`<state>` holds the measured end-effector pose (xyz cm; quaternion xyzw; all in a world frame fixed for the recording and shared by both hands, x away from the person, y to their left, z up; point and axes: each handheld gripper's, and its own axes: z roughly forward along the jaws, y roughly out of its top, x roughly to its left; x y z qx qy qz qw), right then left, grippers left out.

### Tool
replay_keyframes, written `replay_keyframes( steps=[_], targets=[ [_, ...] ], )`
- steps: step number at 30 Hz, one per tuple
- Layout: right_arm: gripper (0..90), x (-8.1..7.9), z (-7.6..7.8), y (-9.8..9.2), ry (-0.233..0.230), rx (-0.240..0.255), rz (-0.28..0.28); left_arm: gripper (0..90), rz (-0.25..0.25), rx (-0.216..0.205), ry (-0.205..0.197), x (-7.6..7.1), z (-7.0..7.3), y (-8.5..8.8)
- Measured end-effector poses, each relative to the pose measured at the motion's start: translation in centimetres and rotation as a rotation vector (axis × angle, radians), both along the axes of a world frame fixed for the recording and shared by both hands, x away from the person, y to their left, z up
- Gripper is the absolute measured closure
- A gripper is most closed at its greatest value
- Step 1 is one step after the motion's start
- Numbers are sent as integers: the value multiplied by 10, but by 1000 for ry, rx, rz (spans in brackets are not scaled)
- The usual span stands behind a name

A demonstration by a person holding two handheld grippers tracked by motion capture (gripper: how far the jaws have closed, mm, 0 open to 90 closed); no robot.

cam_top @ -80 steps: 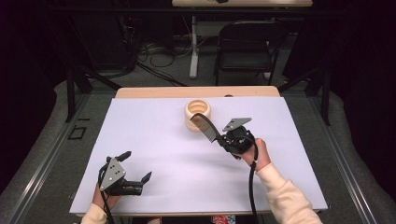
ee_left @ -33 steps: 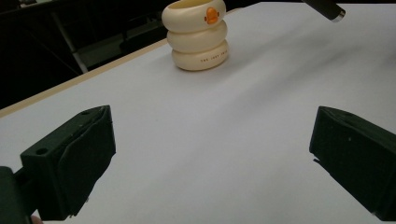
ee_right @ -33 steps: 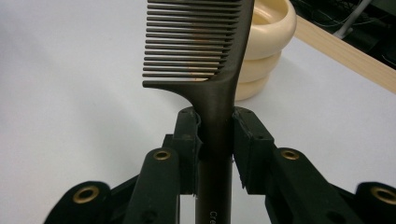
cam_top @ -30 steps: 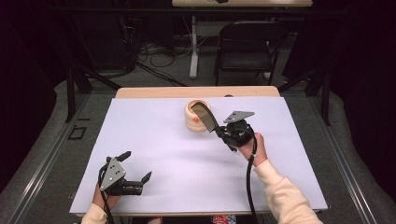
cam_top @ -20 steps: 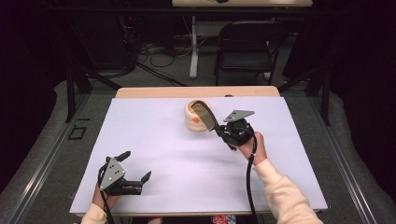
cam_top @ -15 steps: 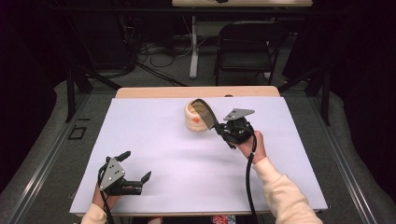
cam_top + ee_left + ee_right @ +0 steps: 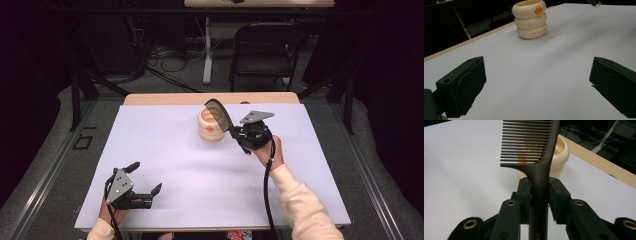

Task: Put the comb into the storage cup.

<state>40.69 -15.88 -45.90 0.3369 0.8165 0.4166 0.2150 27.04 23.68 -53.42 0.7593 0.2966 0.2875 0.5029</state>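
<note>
A cream ribbed cup (image 7: 211,129) with an orange mark stands at the far middle of the white table (image 7: 180,150). My right gripper (image 7: 235,131) is shut on the handle of a dark wide-toothed comb (image 7: 218,114). The comb's toothed end slants up over the cup's mouth. In the right gripper view the comb (image 7: 534,147) rises between the pads (image 7: 524,195), and the cup (image 7: 561,152) sits just behind it. My left gripper (image 7: 146,176) rests open near the table's front left. Its jaws stand wide apart with nothing between them (image 7: 537,82), and the cup (image 7: 531,21) lies far ahead.
The table's wooden far edge (image 7: 165,98) shows beyond the white sheet. A folding chair (image 7: 262,50) and floor cables (image 7: 165,55) lie behind the table. Broad bare sheet stretches between the two grippers.
The right gripper has carried the comb up and left, from beside the cup to over its mouth. The left gripper has stayed still.
</note>
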Motion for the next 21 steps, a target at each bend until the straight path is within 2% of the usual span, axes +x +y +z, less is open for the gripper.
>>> replay_keyframes(
  steps=[21],
  targets=[
    [720,18,11,14,-26,45,19,7,0,-5,-4,1,1,0]
  ],
)
